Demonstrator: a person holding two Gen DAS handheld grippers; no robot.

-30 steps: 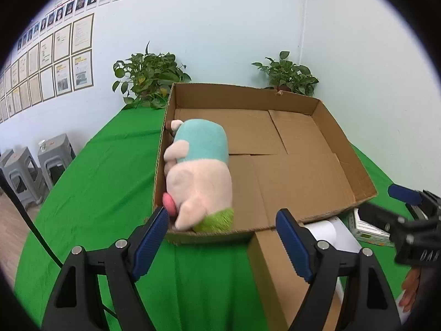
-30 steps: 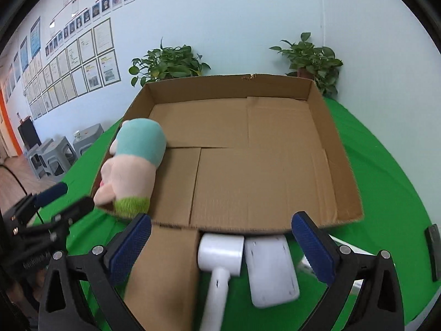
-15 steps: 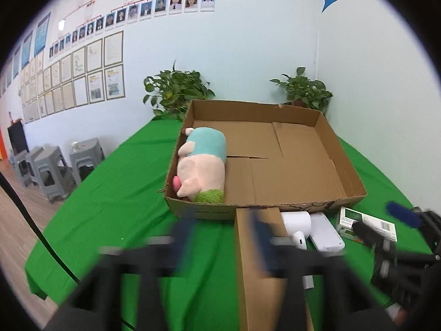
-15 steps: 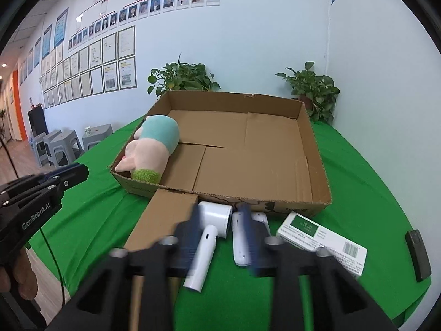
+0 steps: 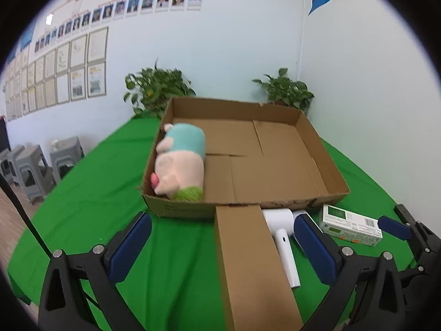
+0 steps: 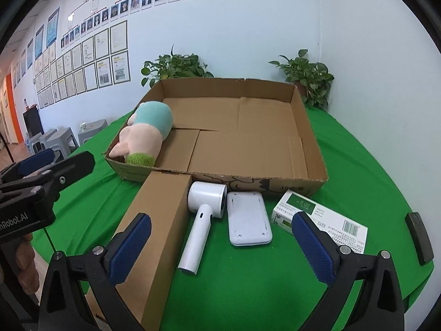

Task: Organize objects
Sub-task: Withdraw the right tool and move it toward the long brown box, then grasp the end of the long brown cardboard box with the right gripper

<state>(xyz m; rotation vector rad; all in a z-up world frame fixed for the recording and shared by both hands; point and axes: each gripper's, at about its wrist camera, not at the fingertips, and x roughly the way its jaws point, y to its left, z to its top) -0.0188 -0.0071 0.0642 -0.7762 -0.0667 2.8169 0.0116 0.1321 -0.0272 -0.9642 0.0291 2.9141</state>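
Both hand-held grippers point(image 5: 220, 245) point(image 6: 220, 245) hover level, jaws spread

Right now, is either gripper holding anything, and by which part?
Nothing is held. The left gripper and right gripper both have open jaws with nothing clamped between them, above the tall cardboard box and white hair dryer on the table.

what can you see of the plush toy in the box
The plush toy is a soft, fuzzy pig-like figure with a pale pink body, a teal far end and a green fringe at the near end. It lies on its side in the near left corner of the cardboard box, against the left wall. Neither gripper touches it.
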